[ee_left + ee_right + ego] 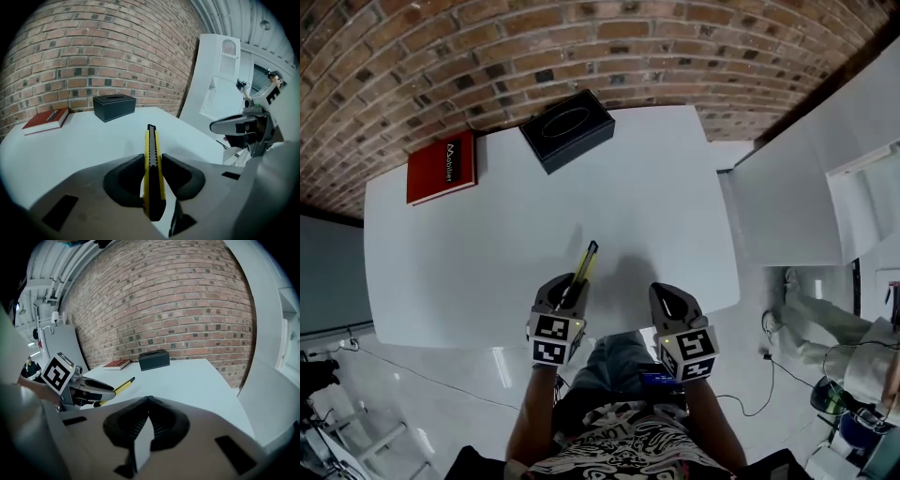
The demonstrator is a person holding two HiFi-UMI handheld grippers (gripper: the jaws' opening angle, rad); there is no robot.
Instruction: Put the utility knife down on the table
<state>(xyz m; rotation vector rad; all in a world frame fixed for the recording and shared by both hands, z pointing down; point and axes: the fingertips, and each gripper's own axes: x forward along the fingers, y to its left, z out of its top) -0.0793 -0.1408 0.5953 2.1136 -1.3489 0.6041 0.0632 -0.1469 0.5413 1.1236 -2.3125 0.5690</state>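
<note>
A yellow and black utility knife (584,263) (152,164) is clamped between the jaws of my left gripper (565,292) (153,161), its tip pointing away toward the middle of the white table (487,253). The knife hangs above the table's near edge. In the right gripper view the knife (119,386) sticks out of the left gripper (89,390) at the left. My right gripper (673,302) (149,401) is over the near edge to the right, jaws pressed together with nothing between them.
A black box (567,129) (114,107) (153,359) stands at the table's far side. A red book (442,167) (47,119) (117,364) lies at the far left corner. A white cabinet (797,187) stands to the right; a brick wall (487,47) runs behind.
</note>
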